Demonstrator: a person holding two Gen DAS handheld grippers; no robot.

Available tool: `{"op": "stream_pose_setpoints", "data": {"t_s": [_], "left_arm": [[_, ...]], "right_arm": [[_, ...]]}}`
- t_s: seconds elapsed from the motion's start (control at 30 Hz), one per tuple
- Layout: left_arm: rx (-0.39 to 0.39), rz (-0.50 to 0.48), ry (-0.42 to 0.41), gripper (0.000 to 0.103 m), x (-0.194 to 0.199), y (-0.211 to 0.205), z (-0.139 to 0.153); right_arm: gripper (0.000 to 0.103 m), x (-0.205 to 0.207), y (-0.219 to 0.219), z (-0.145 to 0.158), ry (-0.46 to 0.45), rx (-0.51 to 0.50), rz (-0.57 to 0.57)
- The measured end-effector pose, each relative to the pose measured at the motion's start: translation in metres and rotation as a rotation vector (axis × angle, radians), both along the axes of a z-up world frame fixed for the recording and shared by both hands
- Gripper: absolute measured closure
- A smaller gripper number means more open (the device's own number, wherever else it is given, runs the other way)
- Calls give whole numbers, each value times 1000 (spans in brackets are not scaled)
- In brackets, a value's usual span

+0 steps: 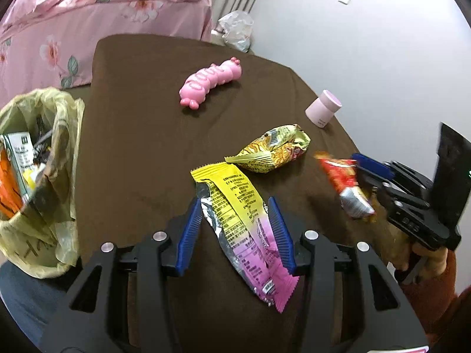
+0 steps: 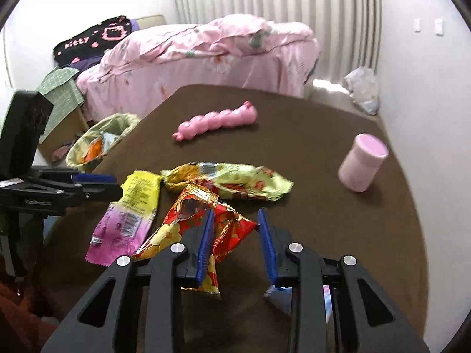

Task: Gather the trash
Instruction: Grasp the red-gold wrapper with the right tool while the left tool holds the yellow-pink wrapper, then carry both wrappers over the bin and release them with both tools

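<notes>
My left gripper (image 1: 234,203) is shut on a yellow and pink wrapper (image 1: 235,206), whose pink end hangs down toward the camera. In the right wrist view the same wrapper (image 2: 129,209) dangles off the left gripper (image 2: 114,185). The right gripper (image 2: 235,213) is shut on a crumpled red and gold wrapper (image 2: 226,229), which the left wrist view shows as a blurred red wrapper (image 1: 341,176) at the right gripper (image 1: 357,176), above the table. A yellow-green snack packet (image 1: 273,153) (image 2: 235,182) lies on the brown table (image 1: 132,147) between both grippers. The lined trash bin (image 1: 64,153) (image 2: 123,119), part full, stands off the table's left edge.
A pink segmented pig toy (image 1: 212,83) (image 2: 217,120) lies toward the far side of the table. A pink jar (image 1: 322,108) (image 2: 362,161) stands near the right edge by the wall. Beyond are a pink bed (image 2: 206,50) and a white plastic bag (image 1: 237,28) on the floor.
</notes>
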State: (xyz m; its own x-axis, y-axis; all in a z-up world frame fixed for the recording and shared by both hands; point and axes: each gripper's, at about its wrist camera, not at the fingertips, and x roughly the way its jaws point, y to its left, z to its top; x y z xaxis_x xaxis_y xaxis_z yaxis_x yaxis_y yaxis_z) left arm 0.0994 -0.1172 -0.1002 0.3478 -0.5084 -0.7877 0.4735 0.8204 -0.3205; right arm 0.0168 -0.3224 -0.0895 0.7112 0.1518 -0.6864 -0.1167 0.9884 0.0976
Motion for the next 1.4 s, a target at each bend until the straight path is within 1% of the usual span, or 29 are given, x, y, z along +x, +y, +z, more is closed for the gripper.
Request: {"op": "stream_pose_setpoints", "data": {"t_s": [0.1, 0.17, 0.2, 0.23, 0.27, 0.3, 0.4, 0.5, 0.57, 0.77, 0.93, 1.1, 1.2, 1.3, 1.33, 1.4], "left_arm": [[7, 32, 37, 58, 10, -3, -6], [9, 48, 77, 59, 16, -3, -12], [-1, 53, 75, 61, 16, -2, -12], [-4, 49, 81, 74, 16, -2, -12], [-12, 45, 84, 79, 15, -1, -12], [-14, 47, 72, 79, 13, 1, -10], [20, 59, -18, 82, 2, 4, 2], [26, 74, -93, 84, -8, 13, 18], [25, 93, -147, 84, -15, 24, 31], [-3, 140, -250, 84, -26, 54, 59], [-29, 189, -287, 84, -26, 79, 69], [-32, 247, -310, 84, -25, 105, 70], [-19, 306, -305, 84, -18, 125, 66], [15, 398, -294, 84, -3, 149, 58], [24, 448, -285, 84, 4, 161, 54], [25, 522, -268, 84, 17, 180, 48]], "right_arm": [[74, -7, -9, 4, -14, 5, -31], [74, -12, -16, 6, -22, 14, -58], [74, -13, -18, 7, -23, 22, -66], [74, -14, -21, 9, -26, 32, -75], [74, -16, -21, 11, -30, 36, -79], [74, -17, -21, 13, -34, 36, -82], [74, -19, -16, 20, -45, 23, -76], [73, -18, -6, 26, -56, 11, -58], [73, -18, 1, 31, -65, 1, -44], [73, -12, 31, 49, -103, -46, 6], [73, -3, 58, 62, -124, -79, 51], [73, 6, 82, 63, -109, -116, 95], [73, 17, 99, 63, -98, -124, 126], [73, 31, 115, 64, -93, -126, 165], [73, 37, 121, 65, -92, -126, 180], [73, 56, 136, 67, -90, -121, 215]]}}
